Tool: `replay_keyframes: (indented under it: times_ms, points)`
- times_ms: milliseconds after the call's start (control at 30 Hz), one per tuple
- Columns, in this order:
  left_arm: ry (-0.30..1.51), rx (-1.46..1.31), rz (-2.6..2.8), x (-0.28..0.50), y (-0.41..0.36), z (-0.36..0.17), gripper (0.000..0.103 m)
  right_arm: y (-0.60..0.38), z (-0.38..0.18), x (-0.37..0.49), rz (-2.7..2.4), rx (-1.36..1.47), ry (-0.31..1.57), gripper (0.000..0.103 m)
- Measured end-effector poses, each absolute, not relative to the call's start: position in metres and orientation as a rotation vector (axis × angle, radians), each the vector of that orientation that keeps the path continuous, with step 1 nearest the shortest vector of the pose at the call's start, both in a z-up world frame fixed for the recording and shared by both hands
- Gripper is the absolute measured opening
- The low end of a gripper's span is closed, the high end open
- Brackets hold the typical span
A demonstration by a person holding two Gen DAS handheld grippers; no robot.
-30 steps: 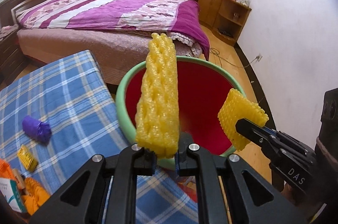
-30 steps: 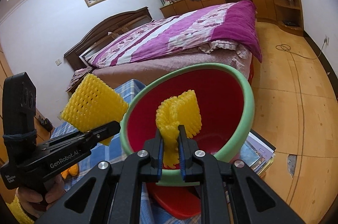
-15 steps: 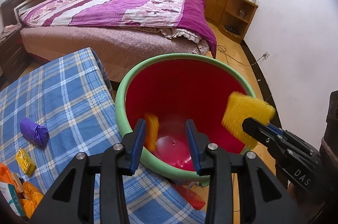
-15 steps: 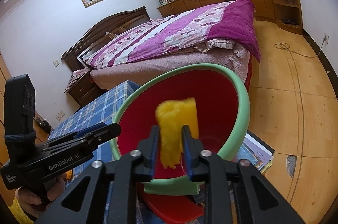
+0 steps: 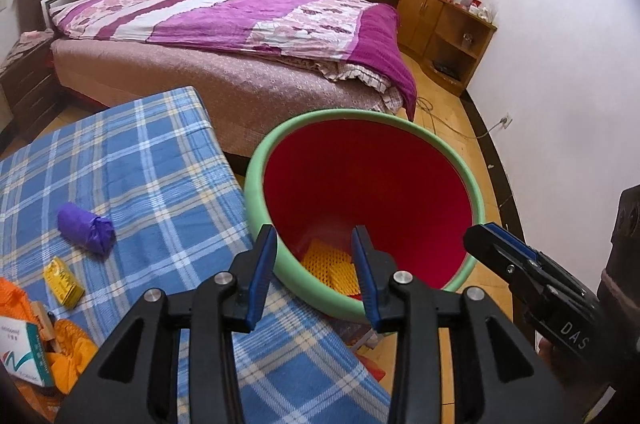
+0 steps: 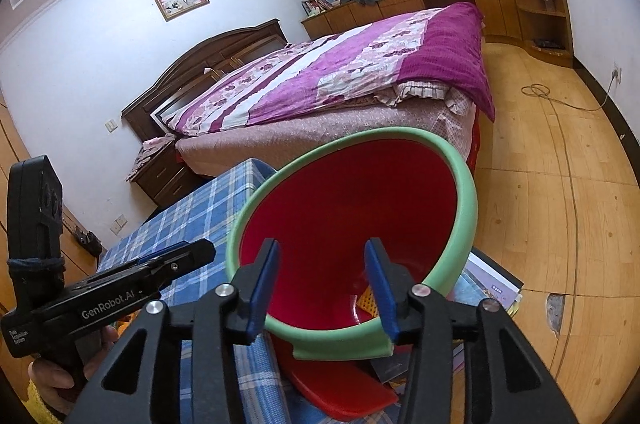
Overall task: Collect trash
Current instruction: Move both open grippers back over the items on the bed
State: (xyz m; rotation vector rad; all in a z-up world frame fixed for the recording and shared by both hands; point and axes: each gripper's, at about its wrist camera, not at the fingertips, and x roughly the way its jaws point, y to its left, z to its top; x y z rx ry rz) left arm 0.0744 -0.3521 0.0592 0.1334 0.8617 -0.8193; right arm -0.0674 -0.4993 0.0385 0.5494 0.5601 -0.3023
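Yellow foam nets [image 5: 332, 266] lie at the bottom of your red bin [image 5: 372, 184] with the green rim. Your left gripper [image 5: 314, 272] and right gripper [image 6: 324, 284] both hold their jaws wide, with nothing in them.

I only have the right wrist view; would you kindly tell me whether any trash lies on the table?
Observer: Yes, a purple wad lies on the plaid cloth.
Operator: Is anything beside it?
Observer: A small yellow box lies nearer the camera, apart from the wad.
Operator: Is the left gripper free?
Observer: The left gripper is open and empty, pointing into the bin.
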Motion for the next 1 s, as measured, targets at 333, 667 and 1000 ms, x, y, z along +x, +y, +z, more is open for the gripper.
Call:
replay_keyframes:
  times_ms: [333,667,1000]
  points:
    - [0.85,0.082,-0.776,0.068,-0.315,0.073,0.039,-0.478,0.052,-0.078,-0.295,0.536,0.54,0.057]
    - [0.844,0.072,-0.717,0.058,-0.272,0.078,0.039,-0.452,0.062,-0.082,-0.27,0.528,0.541,0.061]
    - [0.838,0.045,-0.635,0.054,-0.223,0.079,0.039,-0.418,0.064,-0.075,-0.213,0.508,0.569,0.063]
